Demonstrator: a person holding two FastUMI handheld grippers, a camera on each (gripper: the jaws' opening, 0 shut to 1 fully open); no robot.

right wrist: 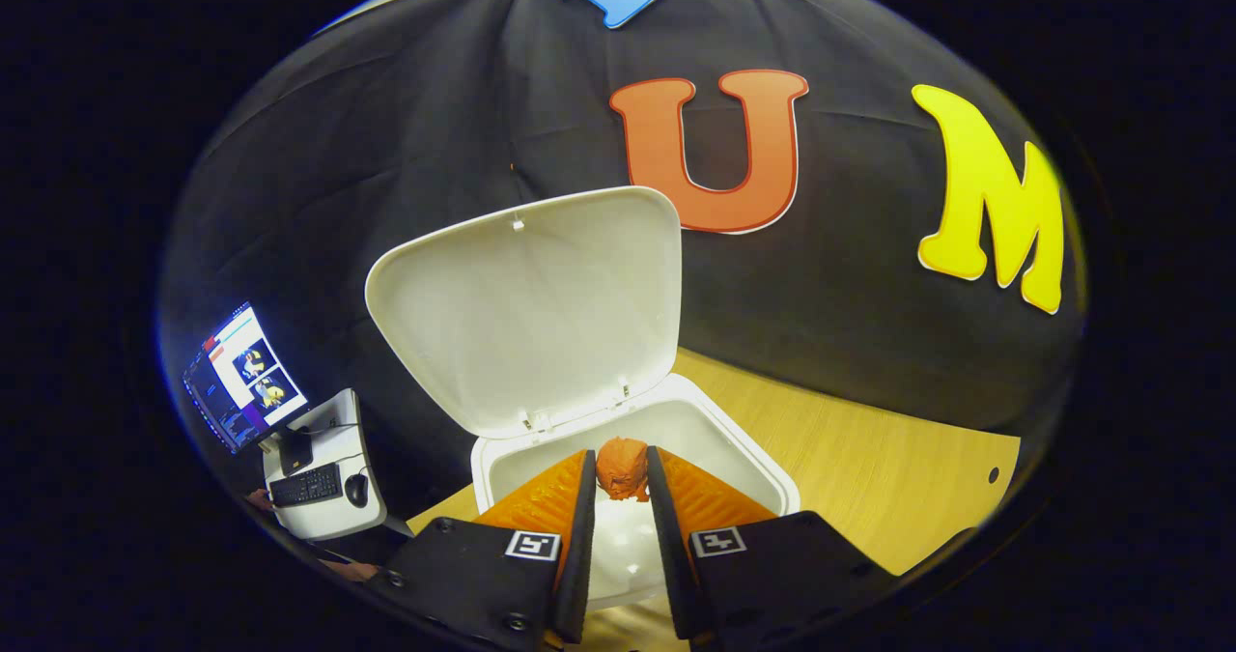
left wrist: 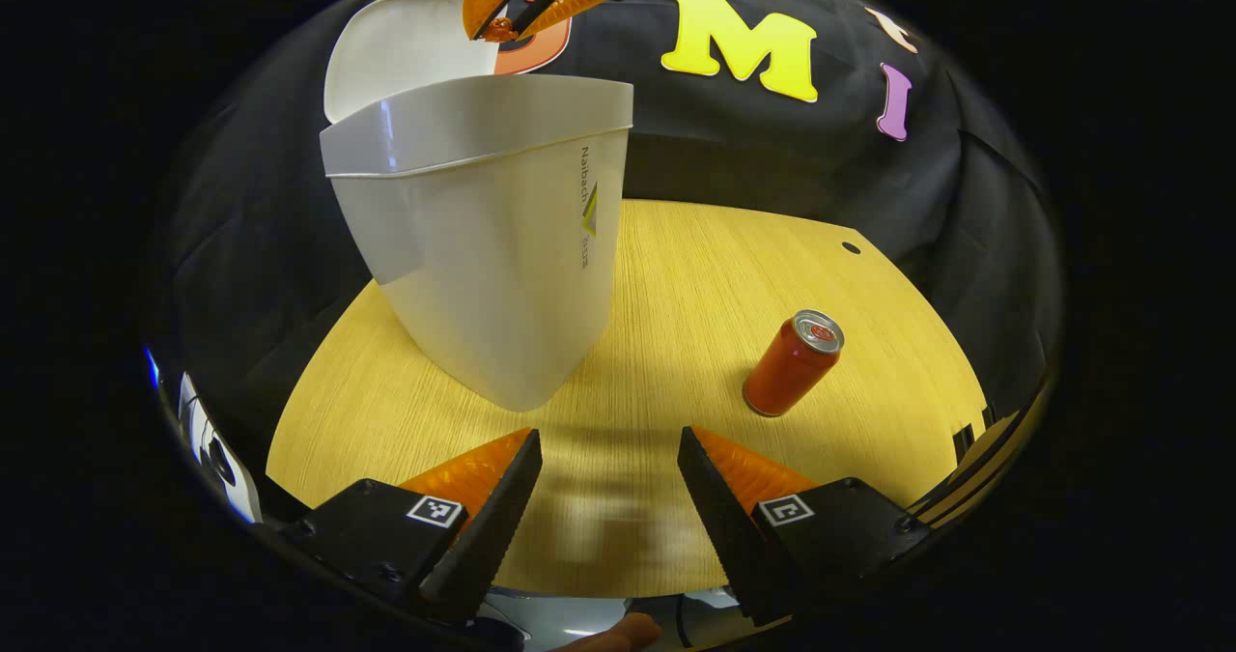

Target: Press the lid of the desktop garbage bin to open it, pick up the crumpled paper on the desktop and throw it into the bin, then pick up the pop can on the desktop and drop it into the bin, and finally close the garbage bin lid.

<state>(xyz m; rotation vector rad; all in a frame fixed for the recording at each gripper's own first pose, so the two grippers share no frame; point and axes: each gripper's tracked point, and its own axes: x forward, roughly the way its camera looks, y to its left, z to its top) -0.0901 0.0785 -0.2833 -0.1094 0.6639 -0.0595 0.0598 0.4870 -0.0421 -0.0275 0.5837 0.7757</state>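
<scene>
Above the open white garbage bin (right wrist: 734, 459), lid (right wrist: 531, 314) raised, the right hand-held gripper (right wrist: 623, 473) pinches the crumpled orange paper (right wrist: 623, 467), seemingly by both fingertips, while the left hand-held gripper (left wrist: 608, 449) hangs wide open and empty over the table (left wrist: 695, 275) near the upright red pop can (left wrist: 792, 364).

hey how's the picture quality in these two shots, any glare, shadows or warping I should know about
Left gripper view: fisheye bends the table edge into a curve; a glare streak runs down the bin rim; a soft, smeared shadow lies between the left gripper fingers; the pop can is sharp. Right gripper view: the open lid is evenly lit; crumpled paper sharp.
</scene>
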